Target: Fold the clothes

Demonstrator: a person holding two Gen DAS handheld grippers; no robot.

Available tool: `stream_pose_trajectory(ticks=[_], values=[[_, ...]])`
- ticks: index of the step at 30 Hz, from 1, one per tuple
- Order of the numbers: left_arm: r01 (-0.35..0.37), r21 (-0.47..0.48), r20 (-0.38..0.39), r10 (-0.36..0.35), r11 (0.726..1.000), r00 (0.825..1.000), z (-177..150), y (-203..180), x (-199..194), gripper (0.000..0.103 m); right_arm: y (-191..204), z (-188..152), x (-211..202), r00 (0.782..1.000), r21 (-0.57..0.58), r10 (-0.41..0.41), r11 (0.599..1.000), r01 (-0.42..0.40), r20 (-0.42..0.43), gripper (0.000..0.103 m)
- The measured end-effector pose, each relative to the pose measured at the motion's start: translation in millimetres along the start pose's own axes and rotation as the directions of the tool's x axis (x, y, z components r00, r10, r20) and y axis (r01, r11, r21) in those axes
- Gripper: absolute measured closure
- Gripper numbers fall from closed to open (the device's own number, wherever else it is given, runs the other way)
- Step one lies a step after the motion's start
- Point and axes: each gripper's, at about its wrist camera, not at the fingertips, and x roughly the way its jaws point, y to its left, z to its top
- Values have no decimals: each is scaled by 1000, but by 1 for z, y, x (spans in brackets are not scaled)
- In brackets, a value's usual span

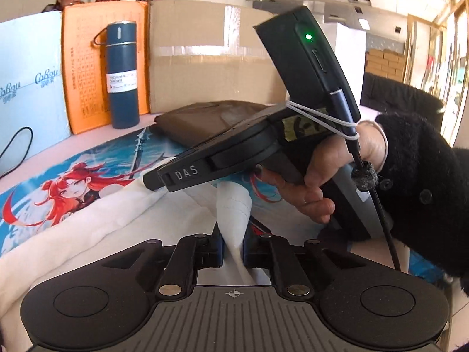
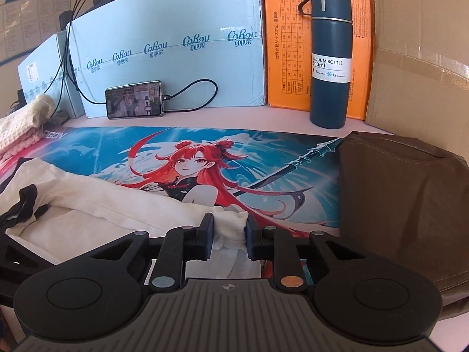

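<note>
The right gripper (image 2: 228,239) hides its pinched bunch of soft cream garment (image 2: 88,205). The left gripper (image 1: 233,249) clamps a thin creased fold of it. A smooth folded brown garment (image 2: 395,205) lies right.

Mat (image 2: 111,158) centre free – bottle (image 2: 331,58) (boxes (image 2: 176,67)) behind.

My left tool (image 1: 233,246) is matt black, with two round discs on a ribbed grey base, a small crosshair mark, metal pins at the linkage joints and blue pads on its fingers. My right tool (image 2: 228,236) is built alike; its side reads "DAS", with a green light, a white cord, a taped patch and a black cable. My sleeve (image 1: 422,182) is black, fuzzy and buttoned.
</note>
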Motion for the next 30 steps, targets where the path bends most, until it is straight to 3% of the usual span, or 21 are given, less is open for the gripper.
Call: stream_pose_trajectory(ticks=[4,8,13,17,21,24,27,30], values=[[-50,-11,124,51,999,991,-2,6,-35,93,16,16,-18,997,24,-8,1000,6,83,84],[-85,-71,227,99,994,969,-7,22,-69,94,46,40,-37,985,14,2,1000,-5,175,84],[-182,-116,360,212,976,908,-18,38,-120,94,101,70,-51,962,-48,43,998,-31,269,84],[-259,-180,427,313,949,848,-32,54,-170,94,149,89,-53,941,-85,96,994,-72,324,84],[-333,-265,445,421,905,790,-52,70,-213,94,202,104,-38,927,-143,175,981,-134,332,85],[-376,-340,418,497,862,761,-72,83,-238,94,241,112,-16,923,-181,242,964,-195,298,90],[-388,-433,351,549,813,759,-102,98,-260,94,265,107,8,934,-201,275,952,-231,230,92],[-379,-533,270,577,756,771,-132,113,-272,94,289,101,33,939,-218,305,939,-268,160,93]])
